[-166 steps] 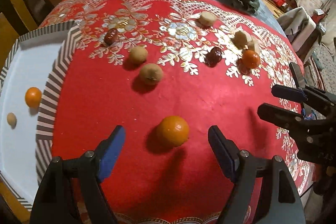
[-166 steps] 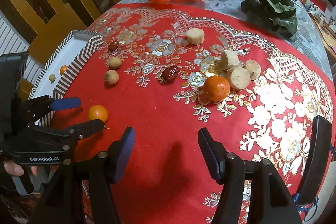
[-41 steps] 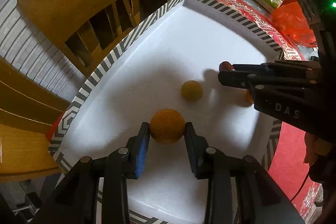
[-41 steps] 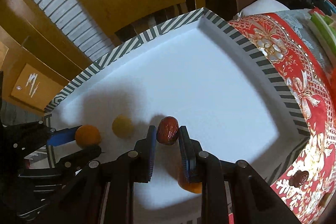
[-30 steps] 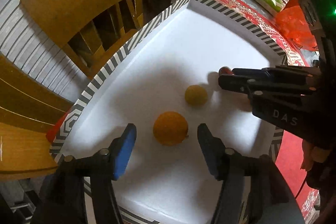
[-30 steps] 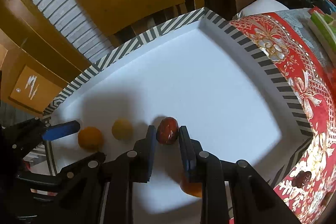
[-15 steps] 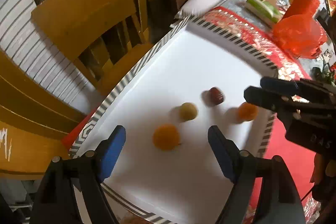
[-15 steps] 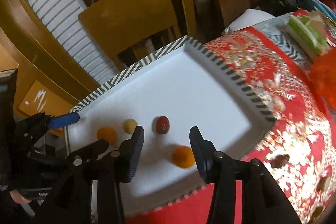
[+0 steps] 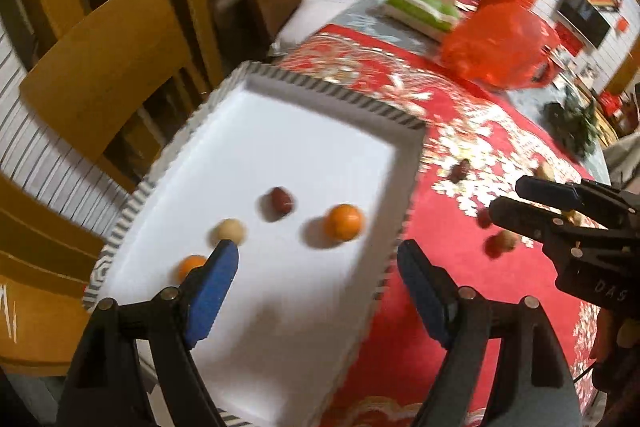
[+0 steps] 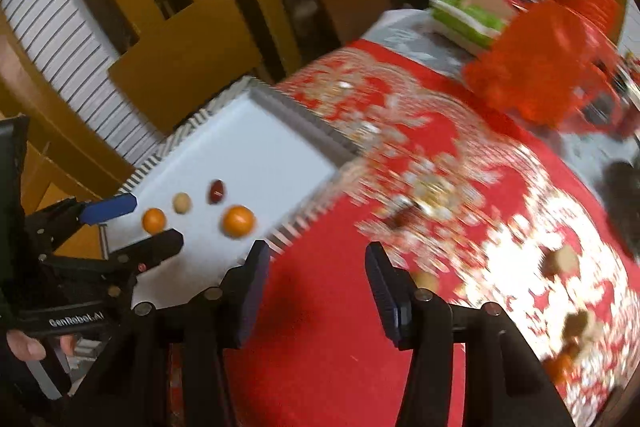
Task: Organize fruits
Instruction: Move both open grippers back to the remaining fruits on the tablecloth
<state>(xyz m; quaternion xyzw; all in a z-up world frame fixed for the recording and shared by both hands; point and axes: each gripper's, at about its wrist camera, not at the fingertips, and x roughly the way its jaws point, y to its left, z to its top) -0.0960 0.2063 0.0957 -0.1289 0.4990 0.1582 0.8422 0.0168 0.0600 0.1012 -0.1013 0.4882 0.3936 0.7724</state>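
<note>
Hovering wide open and empty above the near corner of the white tray (image 9: 304, 131), left gripper (image 9: 318, 291). Sitting in the tray: large orange (image 9: 343, 222), dark red date (image 9: 281, 200), pale round fruit (image 9: 228, 231), small orange (image 9: 191, 265). Gaping just as wide with nothing held, right gripper (image 10: 316, 291), hanging over the red tablecloth (image 10: 332, 355) beside the tray, more fruit pieces blurring on the cloth beyond.

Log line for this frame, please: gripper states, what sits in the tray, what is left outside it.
left gripper: open, empty | right gripper: open, empty | tray: two oranges, red date, pale round fruit | tablecloth: fruits remaining
</note>
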